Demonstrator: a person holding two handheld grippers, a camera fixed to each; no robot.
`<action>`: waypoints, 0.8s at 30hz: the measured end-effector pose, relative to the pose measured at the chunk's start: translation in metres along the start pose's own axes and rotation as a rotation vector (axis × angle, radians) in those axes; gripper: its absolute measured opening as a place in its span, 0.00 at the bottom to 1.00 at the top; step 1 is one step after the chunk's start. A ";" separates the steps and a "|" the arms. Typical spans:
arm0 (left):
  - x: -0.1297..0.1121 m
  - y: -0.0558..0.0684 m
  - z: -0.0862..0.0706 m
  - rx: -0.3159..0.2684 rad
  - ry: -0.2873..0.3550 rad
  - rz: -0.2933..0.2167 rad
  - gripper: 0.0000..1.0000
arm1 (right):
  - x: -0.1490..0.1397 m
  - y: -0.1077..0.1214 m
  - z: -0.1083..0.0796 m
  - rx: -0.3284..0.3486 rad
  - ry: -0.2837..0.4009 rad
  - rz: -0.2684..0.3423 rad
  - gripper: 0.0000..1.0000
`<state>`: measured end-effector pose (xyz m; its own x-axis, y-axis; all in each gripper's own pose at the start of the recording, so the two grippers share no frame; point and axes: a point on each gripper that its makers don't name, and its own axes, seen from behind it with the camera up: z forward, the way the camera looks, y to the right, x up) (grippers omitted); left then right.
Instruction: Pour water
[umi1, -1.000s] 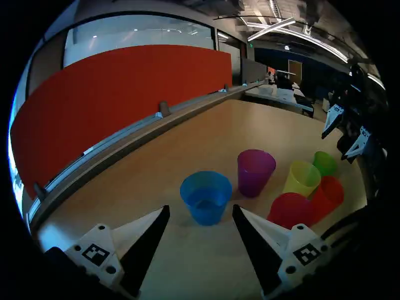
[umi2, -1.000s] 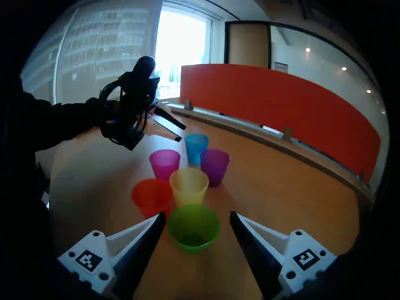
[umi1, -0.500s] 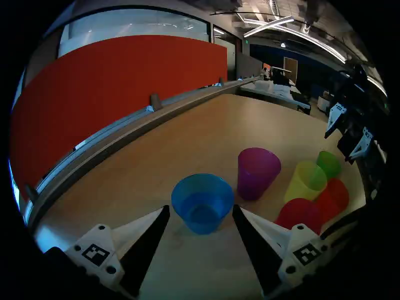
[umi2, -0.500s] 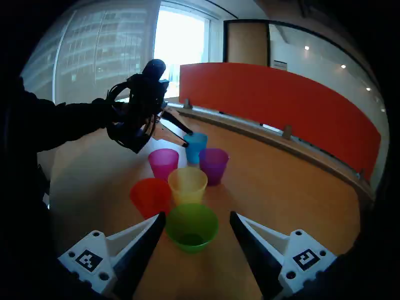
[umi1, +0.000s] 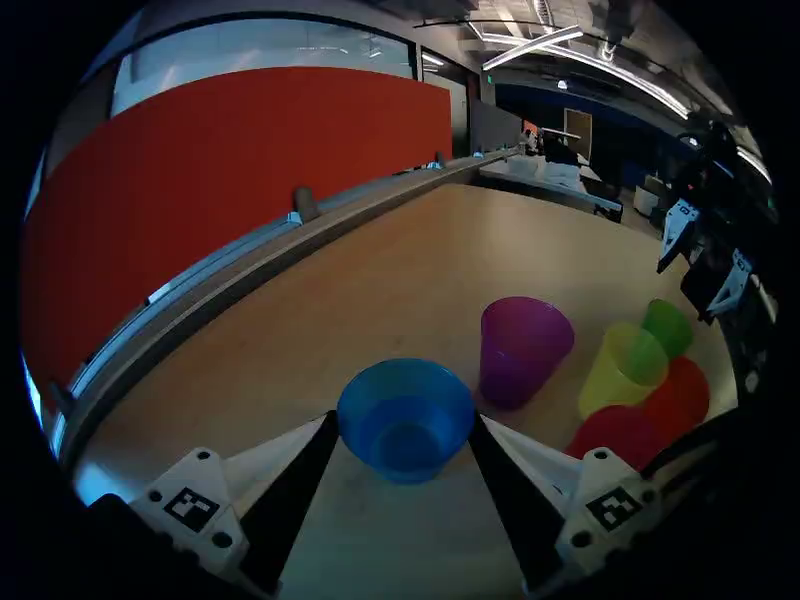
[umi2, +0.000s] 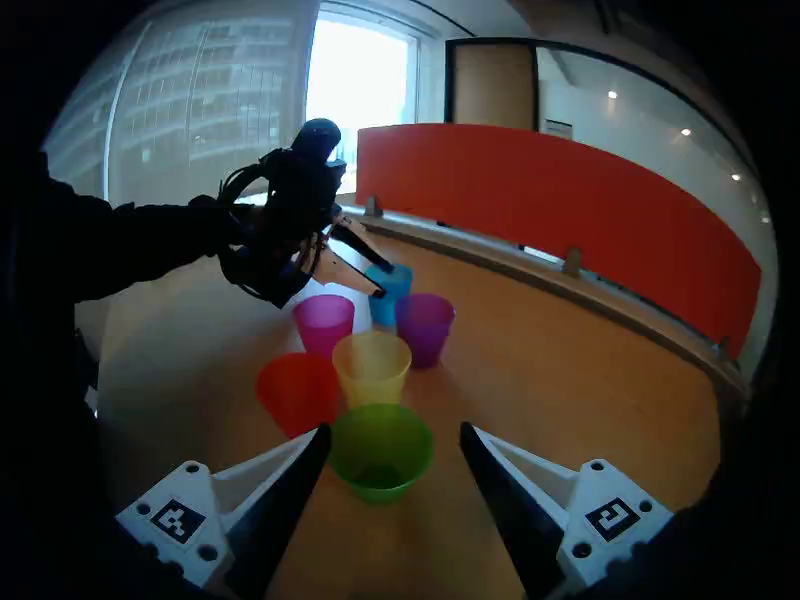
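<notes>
Blue cup (umi1: 405, 445) now sits between our left gripper's (umi1: 400, 417) released jaws, closer than before; right gripper's (umi2: 393, 428) jaws released too.

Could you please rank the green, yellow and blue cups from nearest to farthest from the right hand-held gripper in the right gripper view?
1. green cup, at the fingertips of the right hand-held gripper.
2. yellow cup, just behind it, mid-cluster.
3. blue cup, at the cluster's far end.

right gripper (umi2: 393, 430) spread, green cup (umi2: 380, 455) between
</notes>
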<state>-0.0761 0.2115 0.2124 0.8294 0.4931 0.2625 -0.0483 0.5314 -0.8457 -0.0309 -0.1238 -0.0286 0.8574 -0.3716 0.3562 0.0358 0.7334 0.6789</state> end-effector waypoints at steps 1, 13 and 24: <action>0.000 0.000 0.001 -0.002 -0.001 0.000 0.93 | 0.000 0.000 0.000 0.000 0.000 -0.001 0.99; -0.003 0.001 0.007 0.002 -0.004 0.010 0.90 | -0.001 0.001 0.003 -0.001 0.000 0.005 1.00; -0.001 0.001 0.009 0.003 0.011 0.001 0.86 | -0.003 0.002 0.003 -0.006 0.001 0.011 1.00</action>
<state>-0.0822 0.2176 0.2152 0.8353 0.4861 0.2569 -0.0506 0.5332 -0.8445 -0.0351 -0.1228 -0.0271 0.8582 -0.3630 0.3630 0.0294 0.7407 0.6712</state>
